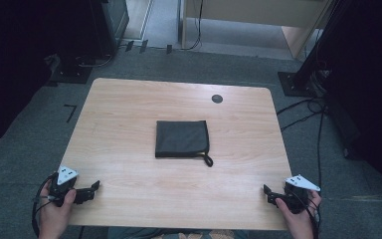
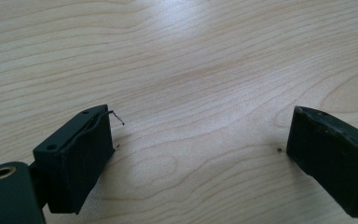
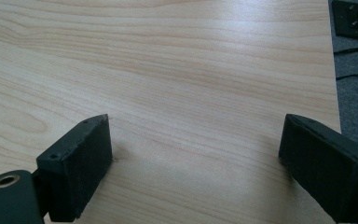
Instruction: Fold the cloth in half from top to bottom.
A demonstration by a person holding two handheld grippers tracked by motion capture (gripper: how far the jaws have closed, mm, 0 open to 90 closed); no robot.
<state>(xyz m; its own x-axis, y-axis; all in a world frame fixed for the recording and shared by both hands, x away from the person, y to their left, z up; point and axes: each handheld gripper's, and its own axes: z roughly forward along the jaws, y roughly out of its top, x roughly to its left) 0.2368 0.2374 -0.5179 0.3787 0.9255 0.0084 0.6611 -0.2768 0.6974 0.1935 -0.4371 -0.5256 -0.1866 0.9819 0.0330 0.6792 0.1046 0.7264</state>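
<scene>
The cloth (image 1: pixel 182 138) is lying folded flat at the middle of the table (image 1: pixel 129 104), dark grey, roughly square, with a small loop (image 1: pixel 207 159) trailing from its 5 o'clock corner. Bare wood is surrounding it on every side, so room for moving is lying open all round: wide strips at 9 and 3 o'clock, a broad band at 6 o'clock toward the person, a narrower one at 12 o'clock. A round dark grommet (image 1: pixel 217 98) is sitting at 1 o'clock from the cloth, near the far edge.

The left gripper (image 1: pixel 93 188) is resting at 7 o'clock, close to the near-left corner, well apart from the cloth. Its jaws are standing wide apart over bare wood, grasping nothing. The right gripper (image 1: pixel 268 193) is sitting at 5 o'clock by the near-right corner, likewise released, jaws spread with wood grain between them; in the right gripper view the table's edge (image 3: pixel 333 70) is running just beyond one jaw, with grey carpet (image 3: pixel 356 93) past it.

No writing or brand is showing legibly anywhere.
</scene>
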